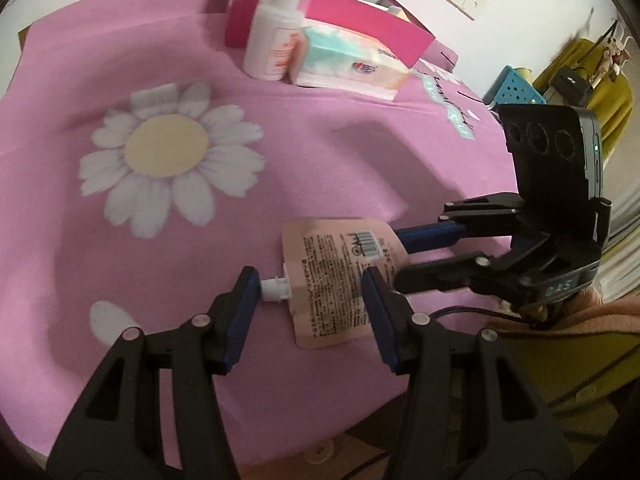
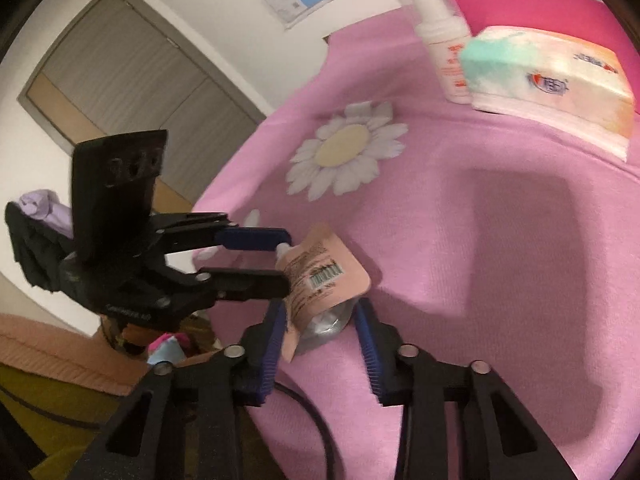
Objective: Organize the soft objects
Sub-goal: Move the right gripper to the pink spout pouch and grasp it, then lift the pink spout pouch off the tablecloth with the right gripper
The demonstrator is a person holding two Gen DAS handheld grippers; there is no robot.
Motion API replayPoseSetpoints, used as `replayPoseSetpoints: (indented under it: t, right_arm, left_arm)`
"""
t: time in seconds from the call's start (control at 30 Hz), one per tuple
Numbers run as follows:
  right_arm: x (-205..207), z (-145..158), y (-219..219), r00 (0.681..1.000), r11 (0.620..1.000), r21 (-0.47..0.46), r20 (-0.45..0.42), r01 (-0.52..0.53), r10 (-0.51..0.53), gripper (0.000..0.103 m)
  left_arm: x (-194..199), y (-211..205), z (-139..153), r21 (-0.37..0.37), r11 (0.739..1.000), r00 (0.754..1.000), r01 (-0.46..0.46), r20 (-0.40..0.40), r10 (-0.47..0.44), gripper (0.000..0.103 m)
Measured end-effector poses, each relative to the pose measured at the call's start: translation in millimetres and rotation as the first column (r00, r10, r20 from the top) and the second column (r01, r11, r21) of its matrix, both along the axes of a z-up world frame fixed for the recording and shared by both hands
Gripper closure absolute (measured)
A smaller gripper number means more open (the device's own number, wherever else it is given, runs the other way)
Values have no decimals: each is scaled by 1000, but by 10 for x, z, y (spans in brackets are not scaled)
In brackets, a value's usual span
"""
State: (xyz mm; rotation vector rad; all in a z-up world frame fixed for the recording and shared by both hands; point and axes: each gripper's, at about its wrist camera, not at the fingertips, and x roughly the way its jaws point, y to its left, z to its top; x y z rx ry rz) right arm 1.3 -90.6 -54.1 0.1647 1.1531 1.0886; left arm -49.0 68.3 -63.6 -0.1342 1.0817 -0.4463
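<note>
Surface: pink cloth printed with white daisies (image 1: 168, 148) covers the table we work over; a white wall with sockets rises at the far side.
Far group: we see a white pump bottle with orange print (image 1: 276, 36) standing upright, touching a soft tissue pack in teal, white and peach wrap (image 1: 352, 64), both just in front of a magenta open box (image 1: 360, 16).
Task thing: a flat beige spouted pouch with black print and a barcode (image 1: 336, 276) sits near the front edge of the cloth, well apart from that far group.
Left gripper (image 1: 310, 308): our jaws stand apart, straddling the pouch; the left pad is at the white spout cap (image 1: 274, 288), the right pad at the pouch's side, and we cannot tell whether either presses.
Right gripper (image 2: 320, 340): our jaws stand apart around the pouch's bottom end; contact is unclear.
Orientation: in the left wrist view the pouch's long axis runs left to right, spout pointing left, base toward the right gripper; in the right wrist view it looks tilted, its base lifted off the cloth.
Progress: we judge the task partly done, since the bottle and tissues already sit together by the box.
Left to do: the pouch is not yet with that group, and nothing shows inside the box from here.
</note>
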Motion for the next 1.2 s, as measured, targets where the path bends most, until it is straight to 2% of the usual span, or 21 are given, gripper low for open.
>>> replayPoseSetpoints:
  t: [0.3, 0.57, 0.77, 0.8, 0.83, 0.9, 1.2]
  right_arm:
    - [234, 26, -481, 982, 982, -25, 28, 190, -189, 73]
    - [448, 13, -845, 947, 946, -44, 22, 320, -319, 73]
    - [411, 11, -915, 948, 947, -40, 4, 319, -320, 71]
    - [391, 11, -927, 948, 947, -39, 0, 319, -319, 71]
    - [406, -19, -888, 948, 947, -38, -4, 319, -319, 71]
    - [366, -14, -906, 949, 948, -37, 0, 316, -316, 71]
    - [330, 4, -840, 952, 951, -39, 25, 306, -305, 77]
  left_arm:
    - [354, -387, 10, -57, 997, 999, 42, 5, -42, 48]
    - [633, -701, 42, -23, 996, 996, 89, 26, -88, 51]
    - [594, -585, 39, 2, 998, 998, 64, 20, -64, 51]
    - [585, -561, 35, 5, 998, 998, 60, 15, -60, 54]
    - [575, -542, 32, 8, 998, 998, 57, 11, -57, 63]
    - [545, -531, 30, 2, 998, 998, 67, 4, -67, 70]
    - [568, -647, 32, 5, 996, 996, 87, 2, -87, 70]
